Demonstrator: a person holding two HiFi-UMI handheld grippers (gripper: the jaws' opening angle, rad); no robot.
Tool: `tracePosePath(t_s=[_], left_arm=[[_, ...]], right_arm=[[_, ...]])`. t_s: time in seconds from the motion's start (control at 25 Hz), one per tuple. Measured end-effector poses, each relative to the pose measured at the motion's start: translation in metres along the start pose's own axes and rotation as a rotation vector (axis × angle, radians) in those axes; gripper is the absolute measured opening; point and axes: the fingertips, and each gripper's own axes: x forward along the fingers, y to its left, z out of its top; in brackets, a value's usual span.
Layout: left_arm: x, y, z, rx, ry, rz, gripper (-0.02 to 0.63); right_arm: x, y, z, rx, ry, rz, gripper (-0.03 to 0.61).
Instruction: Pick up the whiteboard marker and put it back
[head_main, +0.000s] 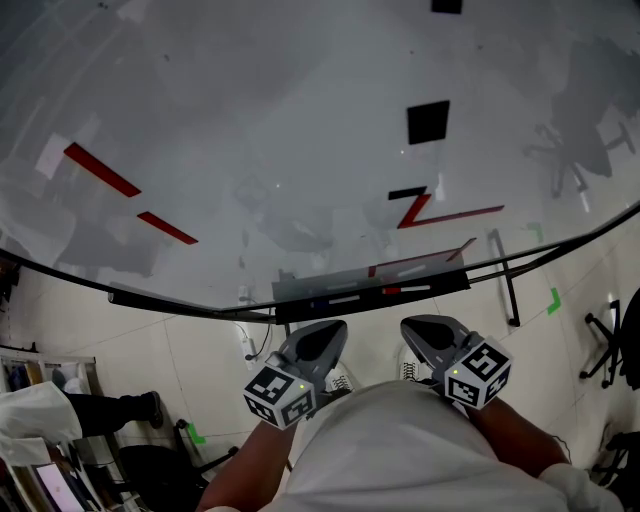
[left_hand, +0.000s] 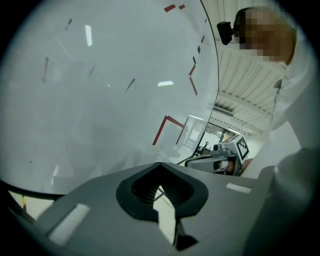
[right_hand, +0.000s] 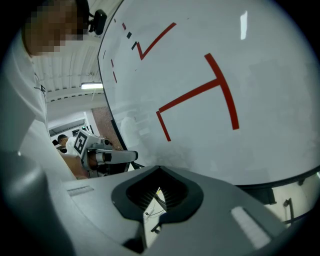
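You face the whiteboard (head_main: 300, 130), with its tray (head_main: 296, 291) on the lower edge just above your left gripper (head_main: 328, 332) and right gripper (head_main: 416, 329), both with jaws together on nothing, and the whiteboard marker (head_main: 372, 293) lying in that tray.

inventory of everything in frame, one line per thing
whiteboard: 1, white, fills the upper head view
red strips: several, red, two at the board's left, others forming angles at its right
black squares: 2, black, upper right of the board
tray: 1, dark grey, along the board's lower edge
whiteboard marker: 1 sure, red part, lying in the tray; perhaps a second beside it
green tape marks: 2, green, on the floor
chair base: 1, black, floor at right
bystander: 1, white sleeve, lower left
left gripper: 1, grey, below the tray, shut, empty
right gripper: 1, grey, beside it, shut, empty
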Motion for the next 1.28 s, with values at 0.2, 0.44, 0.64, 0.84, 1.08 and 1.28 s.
tracePosePath(t_s=[0.2, 0.44, 0.64, 0.84, 1.08, 1.28], left_arm=[[-0.002, -0.004, -0.009, 0.024, 0.013, 0.002, 0.017], [-0.004, -0.005, -0.009, 0.059, 0.020, 0.000, 0.017], [-0.009, -0.007, -0.013, 0.075, 0.050, -0.026, 0.017], [-0.019, -0.014, -0.021, 0.121, 0.087, -0.086, 0.017], [-0.027, -0.023, -0.030, 0.145, 0.100, -0.155, 0.017], [-0.029, -0.035, -0.034, 0.132, 0.080, -0.125, 0.017]], right_arm=[[0.002, 0.003, 0.001, -0.029, 0.008, 0.003, 0.002], [0.005, 0.009, 0.000, -0.049, 0.020, -0.010, 0.002], [0.005, 0.020, 0.003, -0.063, 0.009, -0.051, 0.002], [0.000, 0.035, 0.001, -0.057, -0.018, -0.118, 0.002], [-0.010, 0.055, -0.011, -0.096, -0.026, -0.176, 0.002], [-0.028, 0.053, -0.015, -0.090, -0.022, -0.163, 0.002]])
